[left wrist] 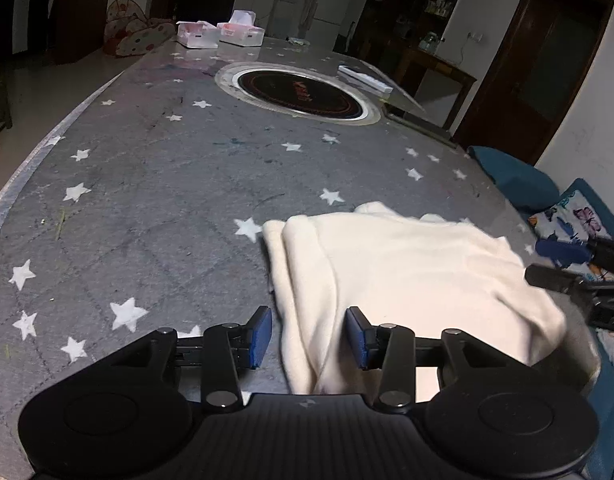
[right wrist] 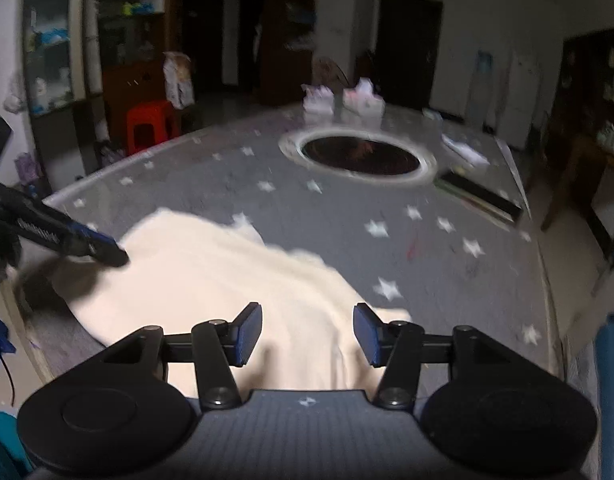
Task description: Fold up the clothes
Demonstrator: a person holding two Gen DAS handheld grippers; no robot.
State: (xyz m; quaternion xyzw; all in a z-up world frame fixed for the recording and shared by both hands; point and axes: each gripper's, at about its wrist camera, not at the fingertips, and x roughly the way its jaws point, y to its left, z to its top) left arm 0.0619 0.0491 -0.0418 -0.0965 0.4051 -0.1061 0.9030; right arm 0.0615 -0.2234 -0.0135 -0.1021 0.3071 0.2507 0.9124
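Note:
A cream garment (left wrist: 407,264) lies folded on the grey star-print table cover (left wrist: 147,200), near the table's front edge. My left gripper (left wrist: 309,338) stands open over the garment's left edge; the cloth lies below the gap and the blue pads do not press it. In the right wrist view the same garment (right wrist: 211,276) spreads under my right gripper (right wrist: 307,336), which is open with nothing pinched. The right gripper (left wrist: 563,264) shows at the right edge of the left wrist view, beside the garment's right side. The left gripper (right wrist: 107,250) reaches the garment's left edge in the right wrist view.
A round black cooktop (left wrist: 299,96) is set into the table's middle. Two white tissue boxes (left wrist: 219,34) stand at the far end, and a flat white box (left wrist: 363,78) lies at the far right. A blue cushion (left wrist: 515,176) sits beside the table. A red stool (right wrist: 151,124) stands on the floor.

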